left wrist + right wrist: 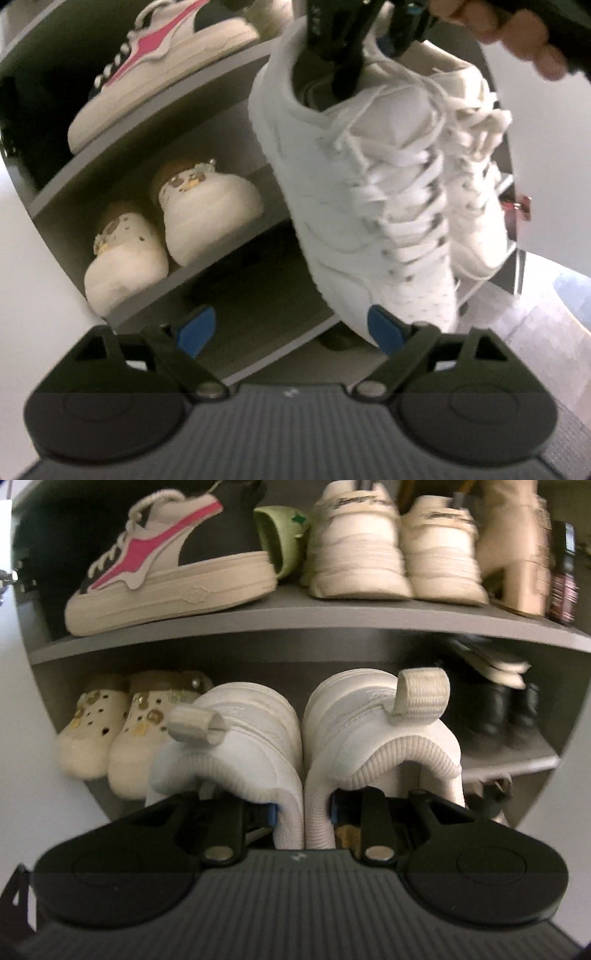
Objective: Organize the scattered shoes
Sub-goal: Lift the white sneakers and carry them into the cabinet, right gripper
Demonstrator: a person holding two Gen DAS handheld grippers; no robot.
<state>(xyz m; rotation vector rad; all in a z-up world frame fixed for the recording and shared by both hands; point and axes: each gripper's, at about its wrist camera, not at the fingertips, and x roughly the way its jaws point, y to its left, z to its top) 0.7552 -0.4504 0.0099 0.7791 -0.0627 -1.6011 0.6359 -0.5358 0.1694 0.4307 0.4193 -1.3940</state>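
The right gripper [303,812] pinches the two inner collar walls of a pair of white sneakers [306,738] pressed together, one finger down inside each shoe, and the pair hangs heel-up in front of the grey shoe rack [280,618]. In the left wrist view the same pair [373,192] dangles toe-down at about 1 o'clock, with the person's hand [509,33] at the top edge. The left gripper [284,328] stands spread and holds nothing, its right blue fingertip [386,326] just at the nearer sneaker's toe.

The grip is the weak point: only two soft knitted edges sit between the pads, so a jolt could let one shoe slide out and drop. The long laces hang loose (they look untied at the ends) and could catch a shelf edge or that open left finger.

On the rack's middle shelf, the cream clogs [110,723] sit at 9 o'clock of the held pair and dark boots [495,709] at 3 o'clock; whether the gap between them takes two sneakers side by side cannot be told, and a crowded entry could shove the clogs askew. Above, at 12 o'clock, the pink-striped sneaker [170,568] and beige trainers [395,554] overhang the shelf edge, so lifting the pair high risks knocking them.
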